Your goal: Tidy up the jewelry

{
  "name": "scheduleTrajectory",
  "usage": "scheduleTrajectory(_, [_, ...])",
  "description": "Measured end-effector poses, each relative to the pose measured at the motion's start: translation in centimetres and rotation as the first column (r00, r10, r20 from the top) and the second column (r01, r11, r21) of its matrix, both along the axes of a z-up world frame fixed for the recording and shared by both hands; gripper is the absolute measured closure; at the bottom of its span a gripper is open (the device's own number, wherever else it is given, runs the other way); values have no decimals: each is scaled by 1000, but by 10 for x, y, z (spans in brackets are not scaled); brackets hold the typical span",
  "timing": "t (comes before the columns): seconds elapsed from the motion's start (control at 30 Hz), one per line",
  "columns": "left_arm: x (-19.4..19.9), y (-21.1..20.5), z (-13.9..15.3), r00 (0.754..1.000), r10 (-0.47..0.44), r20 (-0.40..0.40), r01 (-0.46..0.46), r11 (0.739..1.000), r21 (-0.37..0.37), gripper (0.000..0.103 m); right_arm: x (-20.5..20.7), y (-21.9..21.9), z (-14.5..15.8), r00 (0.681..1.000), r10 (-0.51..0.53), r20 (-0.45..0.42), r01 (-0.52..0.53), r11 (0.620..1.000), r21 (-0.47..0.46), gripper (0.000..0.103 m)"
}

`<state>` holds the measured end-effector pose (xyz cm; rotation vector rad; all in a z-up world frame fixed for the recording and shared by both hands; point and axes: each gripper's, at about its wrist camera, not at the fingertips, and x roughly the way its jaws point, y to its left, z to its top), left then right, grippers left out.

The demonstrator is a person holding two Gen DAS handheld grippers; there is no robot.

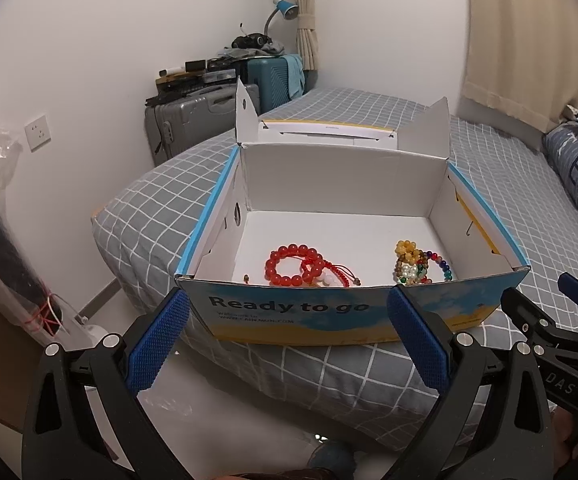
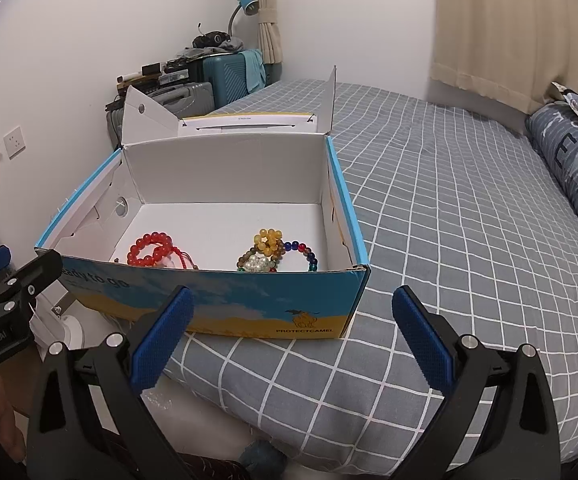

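Observation:
An open cardboard box (image 1: 353,192) (image 2: 229,172) with a blue and yellow printed front sits on the bed corner, lid folded back. Inside on the left lies a red bead bracelet (image 1: 293,266) (image 2: 149,252) tangled with a red cord. On the right lies a pile of yellow, white and multicoloured bead bracelets (image 1: 419,266) (image 2: 275,252). My left gripper (image 1: 287,332) hangs open just in front of the box's front wall, holding nothing. My right gripper (image 2: 293,332) is open too, in front of the box's right front corner, empty.
The bed (image 2: 449,220) has a grey checked cover, with a blue patterned pillow (image 2: 569,160) at the right. Suitcases (image 1: 201,116) piled with clutter stand against the far wall under a blue lamp (image 1: 285,8). Floor lies below the bed corner.

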<state>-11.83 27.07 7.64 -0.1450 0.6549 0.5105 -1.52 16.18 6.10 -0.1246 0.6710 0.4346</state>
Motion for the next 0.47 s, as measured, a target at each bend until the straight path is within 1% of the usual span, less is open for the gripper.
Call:
scheduleTrajectory(0.27, [2, 1, 0, 1000, -4, -5, 4, 1000, -18, 6, 2, 0, 0, 1000, -3, -5, 3, 1000, -1, 8])
scheduleTrajectory(0.47, [3, 0, 0, 1000, 11, -11, -11, 1000, 4, 6, 2, 0, -1, 1000, -3, -5, 3, 1000, 0, 8])
